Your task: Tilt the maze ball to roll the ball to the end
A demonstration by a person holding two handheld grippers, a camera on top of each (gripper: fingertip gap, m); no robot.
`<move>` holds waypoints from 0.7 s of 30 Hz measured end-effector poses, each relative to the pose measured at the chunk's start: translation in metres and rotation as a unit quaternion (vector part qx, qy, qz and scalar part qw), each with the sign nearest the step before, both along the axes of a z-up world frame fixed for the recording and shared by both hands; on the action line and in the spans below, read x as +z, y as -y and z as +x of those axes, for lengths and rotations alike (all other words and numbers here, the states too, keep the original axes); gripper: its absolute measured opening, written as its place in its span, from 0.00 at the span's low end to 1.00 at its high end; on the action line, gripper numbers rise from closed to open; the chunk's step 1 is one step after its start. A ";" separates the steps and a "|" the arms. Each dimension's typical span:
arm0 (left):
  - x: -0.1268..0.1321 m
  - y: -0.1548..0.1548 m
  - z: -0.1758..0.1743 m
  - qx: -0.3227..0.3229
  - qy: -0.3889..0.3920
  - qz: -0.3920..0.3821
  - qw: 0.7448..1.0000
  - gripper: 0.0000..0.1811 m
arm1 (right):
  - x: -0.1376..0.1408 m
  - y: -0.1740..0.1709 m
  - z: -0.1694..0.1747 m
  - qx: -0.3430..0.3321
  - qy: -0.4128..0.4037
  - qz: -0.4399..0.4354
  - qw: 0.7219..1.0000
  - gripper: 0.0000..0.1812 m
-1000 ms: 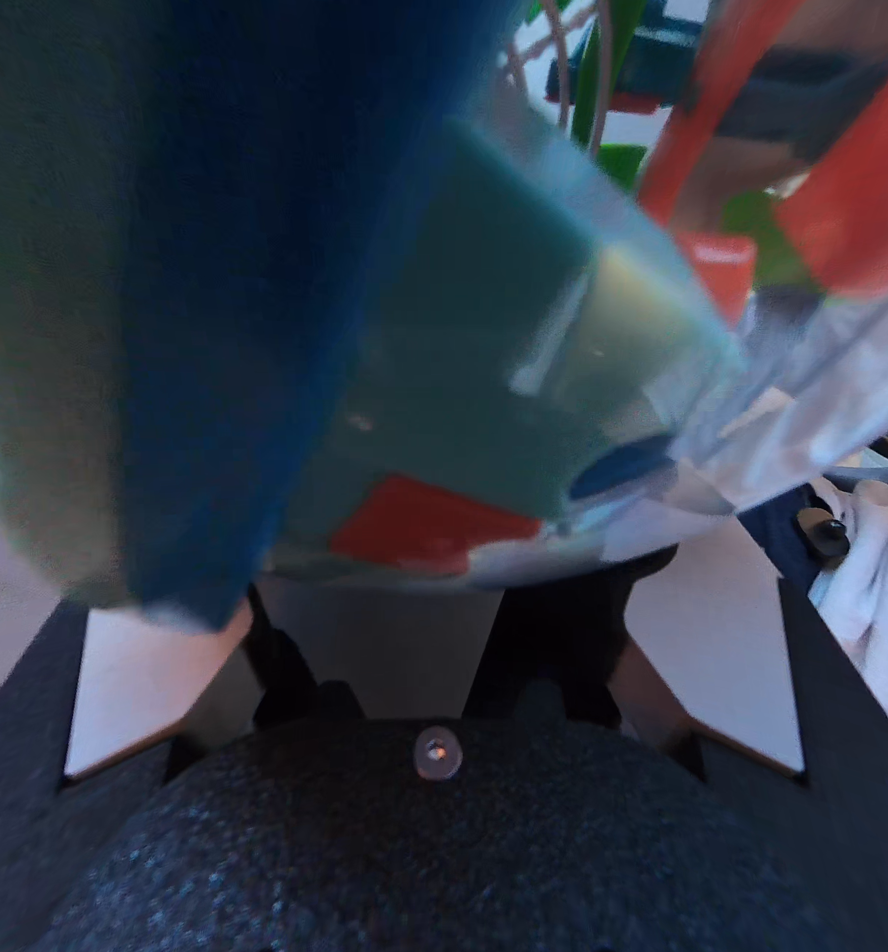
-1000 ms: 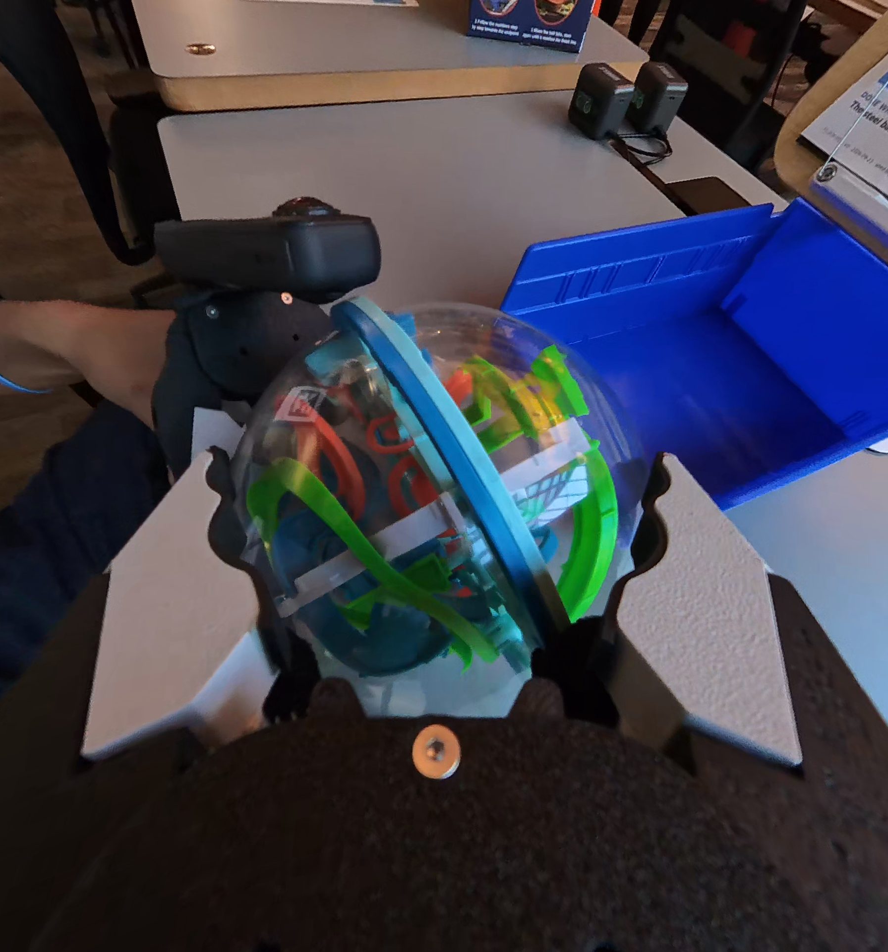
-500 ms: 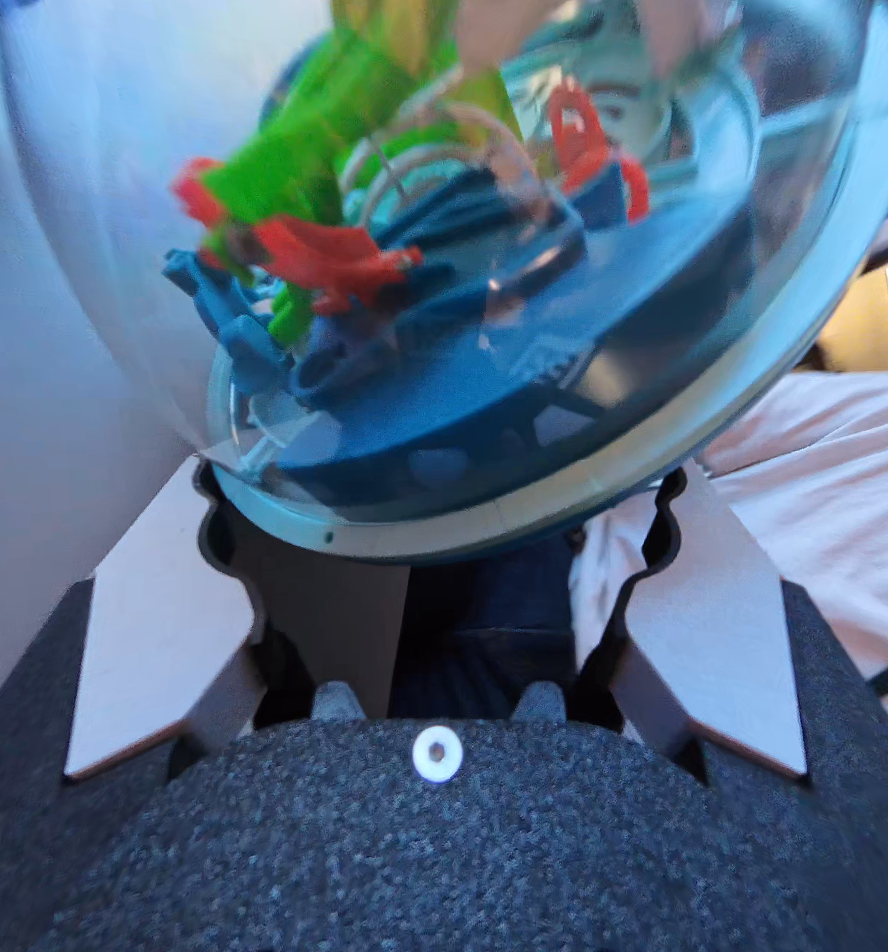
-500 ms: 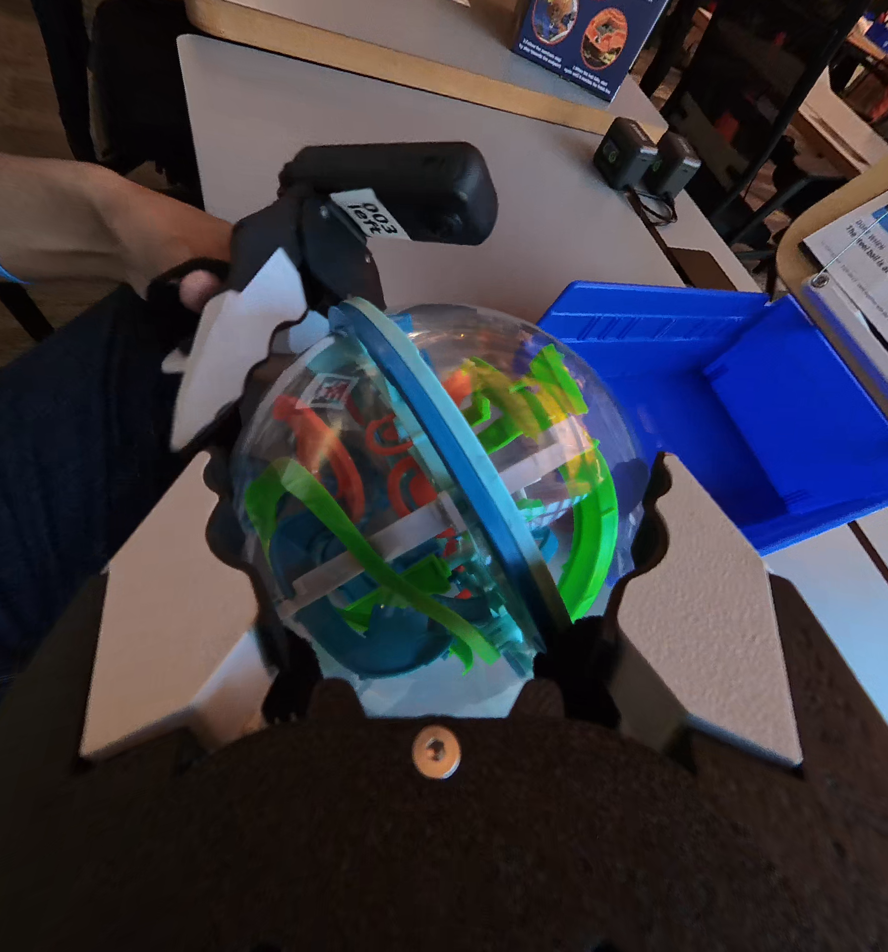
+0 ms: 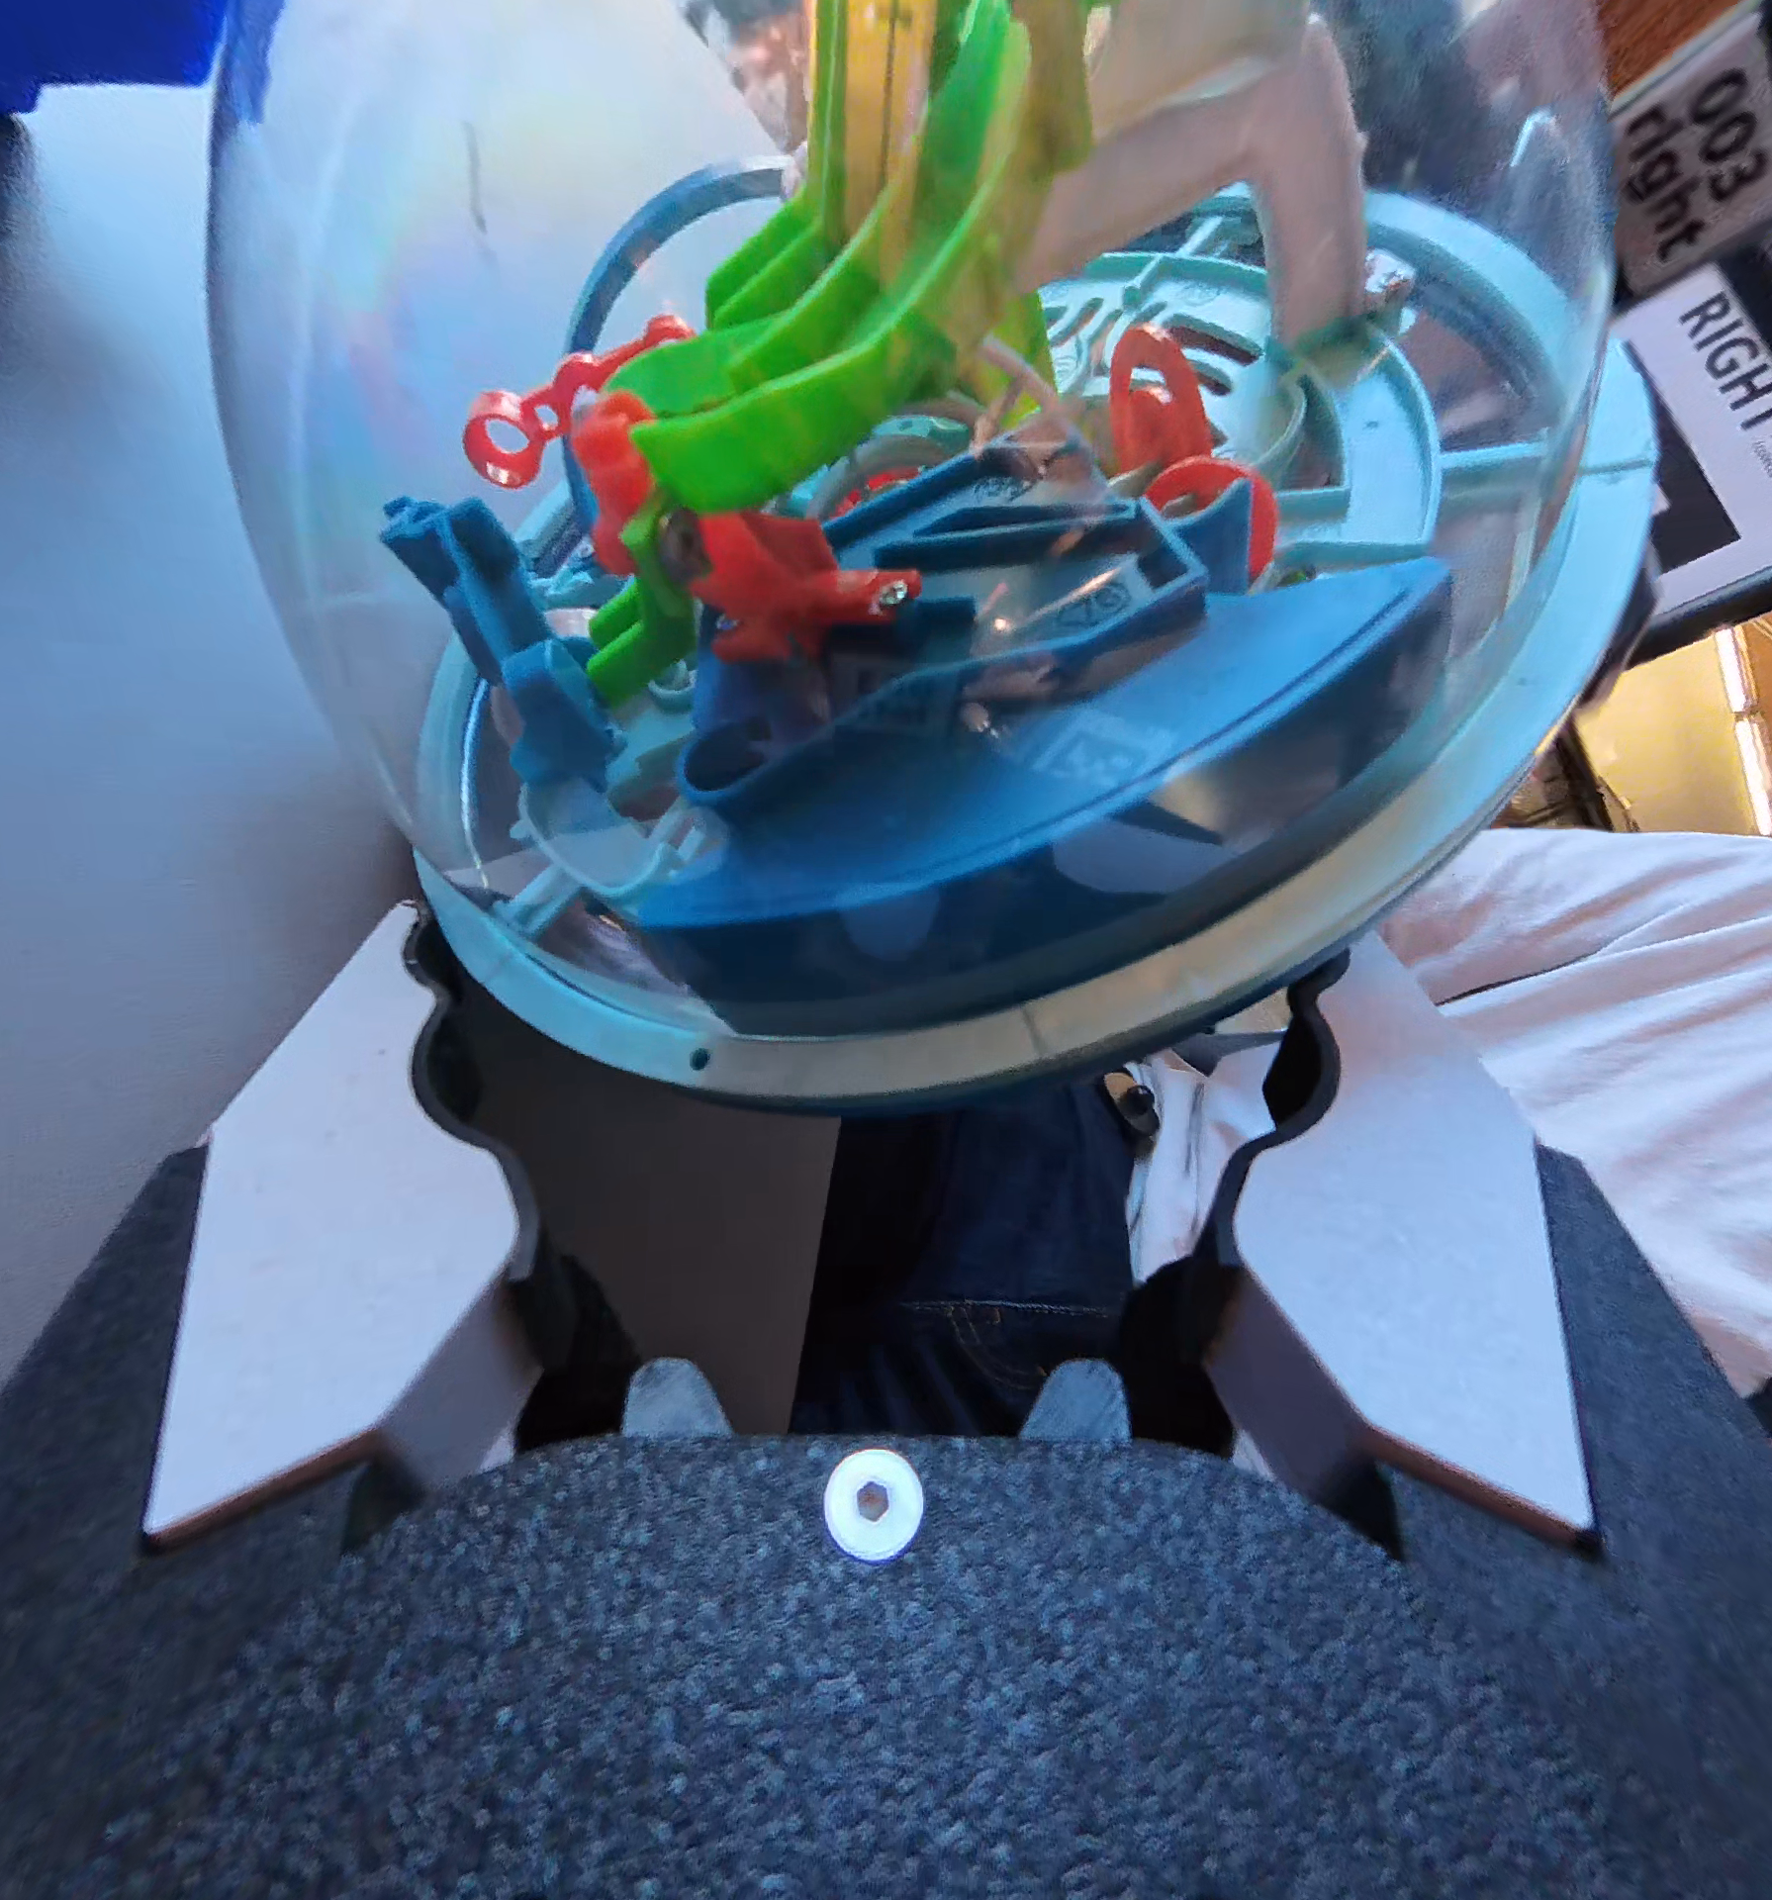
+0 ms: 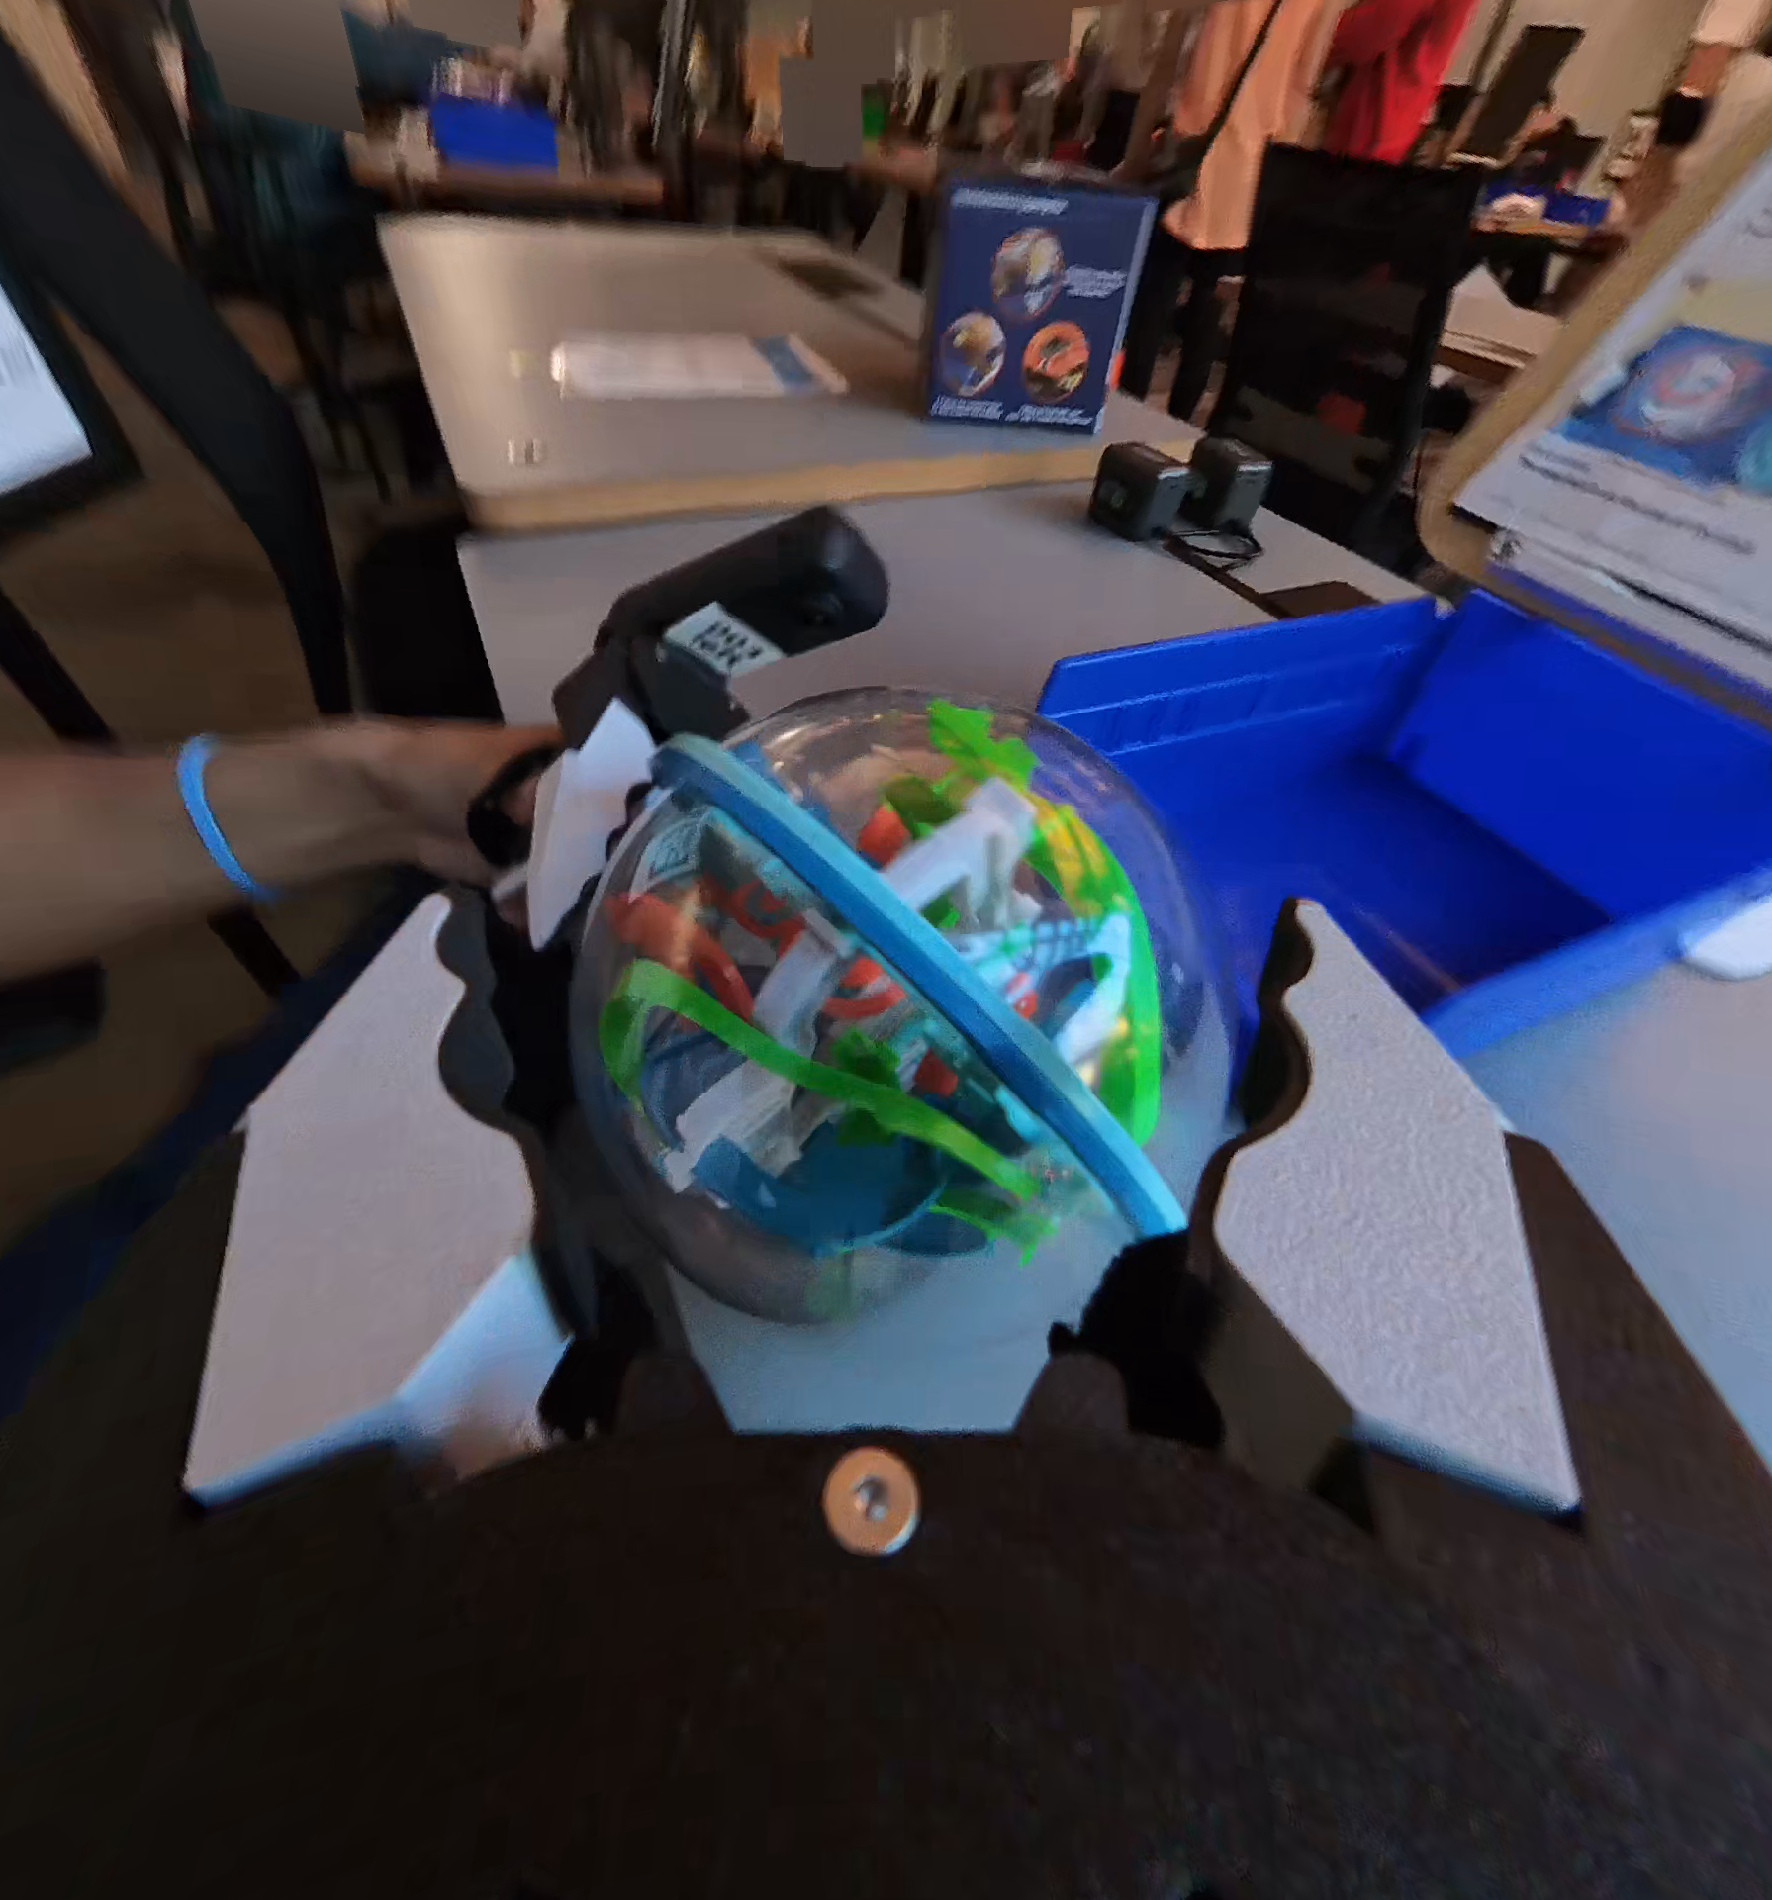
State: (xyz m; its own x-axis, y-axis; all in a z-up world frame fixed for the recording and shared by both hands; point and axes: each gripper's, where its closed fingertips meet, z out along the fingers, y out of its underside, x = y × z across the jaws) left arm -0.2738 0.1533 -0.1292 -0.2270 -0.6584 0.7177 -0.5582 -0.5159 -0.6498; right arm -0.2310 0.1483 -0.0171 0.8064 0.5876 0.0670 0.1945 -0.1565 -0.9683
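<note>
Both the right tongs [image 6: 887, 1069] and left tongs [image 5: 866, 987] clamp the clear maze ball [image 6: 881, 997] above the counter [image 6: 1632, 1110] edge, where an uneven twist could slip the smooth shell free, dropping it.

Both tongs clamp the maze ball

The right tongs [image 6: 892, 1038] grip the maze ball [image 6: 881, 1008] from both sides; the left tongs [image 5: 861, 987] pinch its rim on the far side, carried by a bare forearm [image 6: 141, 823] wearing a blue wristband [image 6: 211, 817].
</note>
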 end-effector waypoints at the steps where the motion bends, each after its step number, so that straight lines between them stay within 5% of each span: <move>1: 0.000 -0.001 0.001 0.006 0.003 0.011 1.000 0.84 | 0.003 0.003 0.012 -0.011 -0.053 -0.010 0.998 0.79; 4: -0.005 0.000 0.001 0.014 0.003 0.053 0.998 0.83 | -0.020 0.006 0.032 -0.019 -0.173 -0.117 0.978 0.80; 7: -0.009 0.005 0.002 0.012 -0.002 0.090 0.996 0.83 | -0.052 0.004 0.029 -0.014 -0.177 -0.170 0.969 0.83; 21: -0.017 0.009 0.013 0.030 0.004 0.235 0.971 0.86 | -0.047 -0.005 0.015 -0.002 -0.106 -0.066 0.992 0.85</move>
State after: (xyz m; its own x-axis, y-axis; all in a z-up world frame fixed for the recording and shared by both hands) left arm -0.2604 0.1443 -0.1467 -0.1814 -0.9255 0.3326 -0.5306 -0.1926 -0.8254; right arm -0.2156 0.1529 -0.0638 0.7962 0.5770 -0.1821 -0.0123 -0.2854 -0.9583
